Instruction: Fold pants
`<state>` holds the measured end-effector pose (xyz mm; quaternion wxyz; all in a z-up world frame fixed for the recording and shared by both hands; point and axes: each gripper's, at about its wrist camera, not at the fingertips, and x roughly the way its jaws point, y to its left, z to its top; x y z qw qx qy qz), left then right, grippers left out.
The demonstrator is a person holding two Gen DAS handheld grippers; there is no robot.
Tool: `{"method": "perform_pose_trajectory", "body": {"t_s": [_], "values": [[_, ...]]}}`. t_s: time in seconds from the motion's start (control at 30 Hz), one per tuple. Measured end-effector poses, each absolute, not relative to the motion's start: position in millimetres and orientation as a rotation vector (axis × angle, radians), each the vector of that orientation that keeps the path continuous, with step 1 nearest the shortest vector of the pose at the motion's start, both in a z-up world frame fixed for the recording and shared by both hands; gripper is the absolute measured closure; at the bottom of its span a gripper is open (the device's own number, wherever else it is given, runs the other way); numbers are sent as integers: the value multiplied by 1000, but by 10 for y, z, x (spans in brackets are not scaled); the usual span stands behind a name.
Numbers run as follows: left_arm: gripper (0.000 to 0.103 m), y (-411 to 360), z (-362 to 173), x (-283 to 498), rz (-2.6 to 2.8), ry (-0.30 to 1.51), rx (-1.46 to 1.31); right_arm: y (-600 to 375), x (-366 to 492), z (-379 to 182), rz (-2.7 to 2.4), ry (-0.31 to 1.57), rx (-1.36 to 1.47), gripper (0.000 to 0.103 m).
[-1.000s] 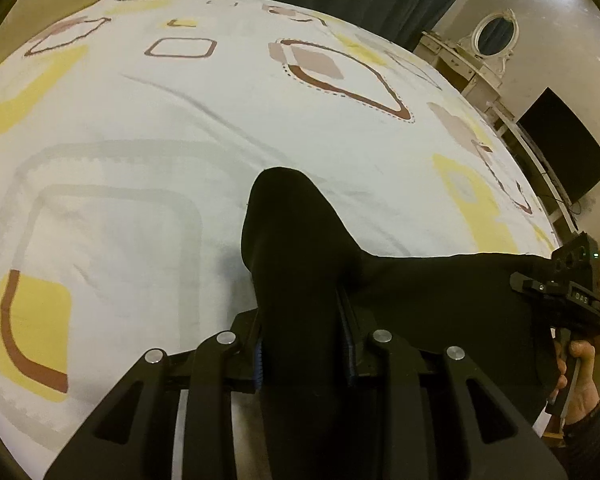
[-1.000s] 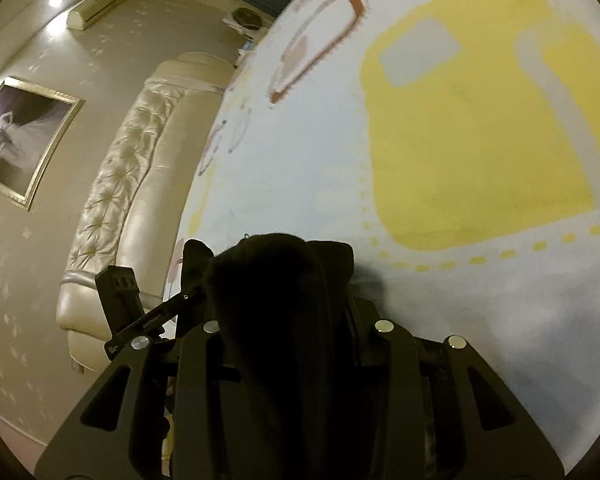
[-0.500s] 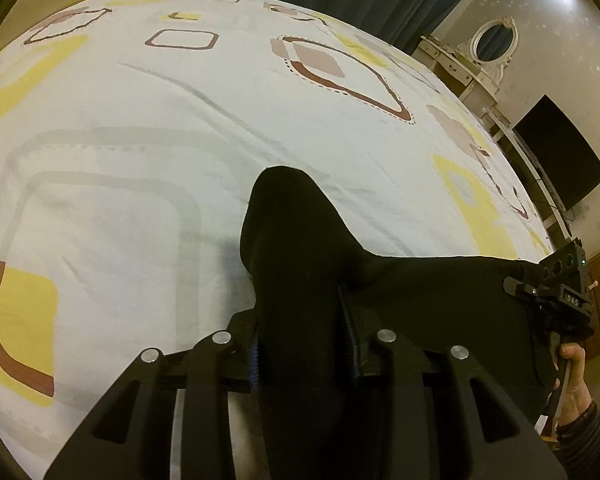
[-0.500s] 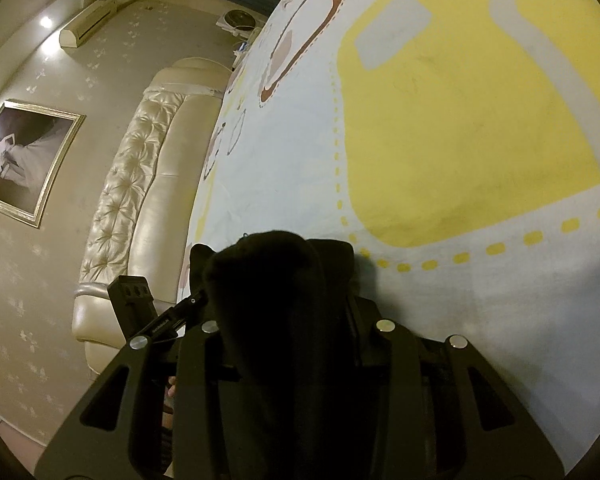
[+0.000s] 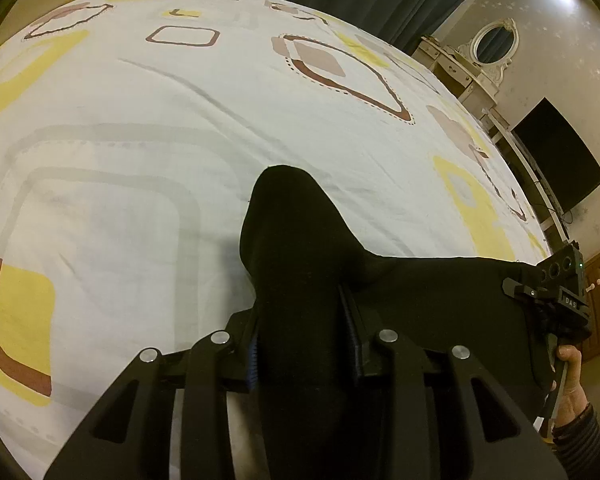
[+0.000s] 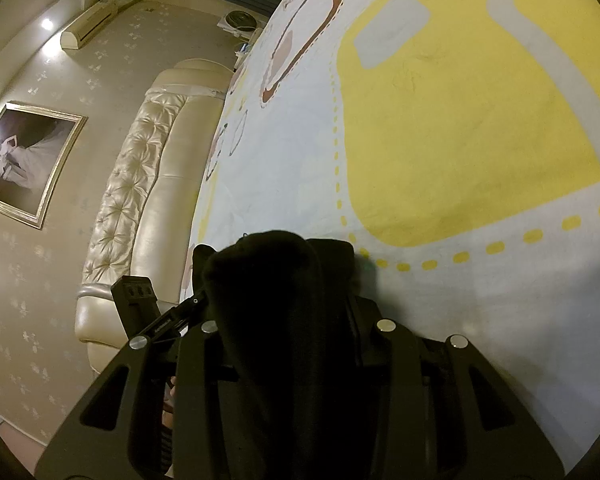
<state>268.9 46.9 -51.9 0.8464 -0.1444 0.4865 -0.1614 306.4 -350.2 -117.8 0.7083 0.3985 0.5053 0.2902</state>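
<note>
Both the left gripper (image 5: 304,320) and the right gripper (image 6: 288,320) are clenched on bunched edges of the black pants (image 5: 440,292), stretched between them above the patterned bedsheet (image 5: 148,120), so no finished fold shows yet.

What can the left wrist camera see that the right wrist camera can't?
Only the left wrist view shows the round mirror, the dark TV screen and the right gripper with the hand holding it.

Only the right wrist view shows the cream headboard, the framed picture and the air conditioner.

Both show the black pants pinched in a gripper and stretched between the two, over the patterned bedsheet.
</note>
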Motion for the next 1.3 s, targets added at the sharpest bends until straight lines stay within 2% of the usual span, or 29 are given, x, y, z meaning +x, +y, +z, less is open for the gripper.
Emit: {"method": "perform_pose_trajectory", "body": {"t_s": [0.23, 0.3, 0.43, 0.57, 0.8, 0.9, 1.3], "values": [[66, 477, -530, 2695, -343, 1031, -312, -3513, 3067, -1173, 646, 1119, 893, 67], [57, 478, -533, 2688, -332, 1034, -306, -3509, 3069, -1167, 648, 1118, 896, 66], [32, 478, -500, 2668, -299, 1016, -265, -3510, 3066, -1136, 657, 1115, 916, 61], [23, 522, -510, 2644, -303, 1025, -283, -3515, 3053, -1105, 669, 1103, 936, 51], [19, 606, -500, 2504, -328, 1054, -346, -3571, 2930, -993, 680, 1043, 1001, 26], [18, 625, -480, 2368, -321, 1057, -340, -3632, 2822, -967, 677, 1027, 1010, 23], [17, 755, -410, 1852, -307, 1063, -388, -3878, 2346, -921, 610, 990, 1041, 21]]}}
